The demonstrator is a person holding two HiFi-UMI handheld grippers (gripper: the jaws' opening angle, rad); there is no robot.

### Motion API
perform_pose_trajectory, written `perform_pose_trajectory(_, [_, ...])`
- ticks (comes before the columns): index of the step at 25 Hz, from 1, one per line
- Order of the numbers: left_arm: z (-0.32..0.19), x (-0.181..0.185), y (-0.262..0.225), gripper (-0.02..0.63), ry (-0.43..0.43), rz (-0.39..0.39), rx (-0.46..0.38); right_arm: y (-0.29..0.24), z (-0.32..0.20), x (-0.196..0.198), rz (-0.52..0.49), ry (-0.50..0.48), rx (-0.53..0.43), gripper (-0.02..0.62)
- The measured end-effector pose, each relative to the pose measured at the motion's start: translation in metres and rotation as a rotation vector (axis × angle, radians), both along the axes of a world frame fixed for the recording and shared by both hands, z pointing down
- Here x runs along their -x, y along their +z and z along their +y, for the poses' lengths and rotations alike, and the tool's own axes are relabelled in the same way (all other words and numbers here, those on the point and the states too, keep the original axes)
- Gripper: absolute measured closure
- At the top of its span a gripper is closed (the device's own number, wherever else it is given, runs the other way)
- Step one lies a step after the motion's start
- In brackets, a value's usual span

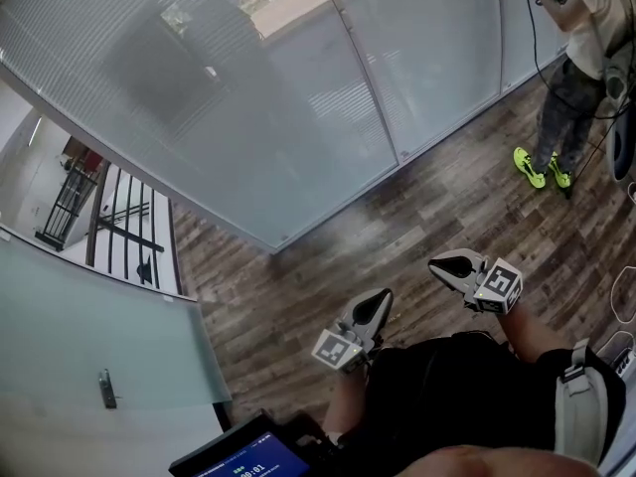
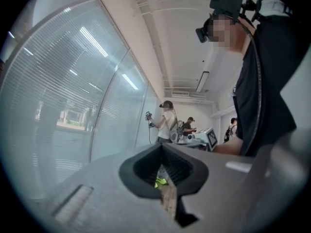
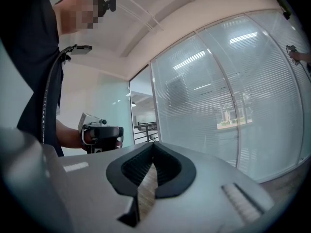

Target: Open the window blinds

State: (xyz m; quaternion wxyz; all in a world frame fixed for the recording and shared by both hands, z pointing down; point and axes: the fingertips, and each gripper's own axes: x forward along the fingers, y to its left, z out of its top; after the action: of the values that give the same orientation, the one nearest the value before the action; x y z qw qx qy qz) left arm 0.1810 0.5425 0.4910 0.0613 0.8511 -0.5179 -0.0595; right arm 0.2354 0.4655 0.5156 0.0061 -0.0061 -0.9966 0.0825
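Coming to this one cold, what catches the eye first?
A long glass wall with lowered blinds fills the upper head view. Below it, the left claw and right claw are both shut and empty, apart from the glass. Another person in neon-yellow shoes stands at upper right.

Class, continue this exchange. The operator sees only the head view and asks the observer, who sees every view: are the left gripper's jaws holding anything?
Observer: No. The left gripper has its jaws together, with nothing between them.
Operator: And the right one?
Observer: The right gripper is shut and empty too.
Operator: Is anyone beyond the person I can see?
Observer: Yes. In the left gripper view, more people stand behind that person at the far end of the room.
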Motion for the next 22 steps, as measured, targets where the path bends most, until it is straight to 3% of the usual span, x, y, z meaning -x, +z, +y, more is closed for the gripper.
perform_pose_trajectory(10, [-0.012, -0.005, 0.006, 0.604, 0.039, -0.013, 0.015, 0.014, 0.002, -0.006, 0.012, 0.010, 0.012, 0.591])
perform_pose_trajectory(22, [-0.079, 0.017, 0.021, 0.604, 0.142, 0.032, 0.041, 0.023, -0.071, 0.010, 0.022, 0.158, 0.062, 0.591])
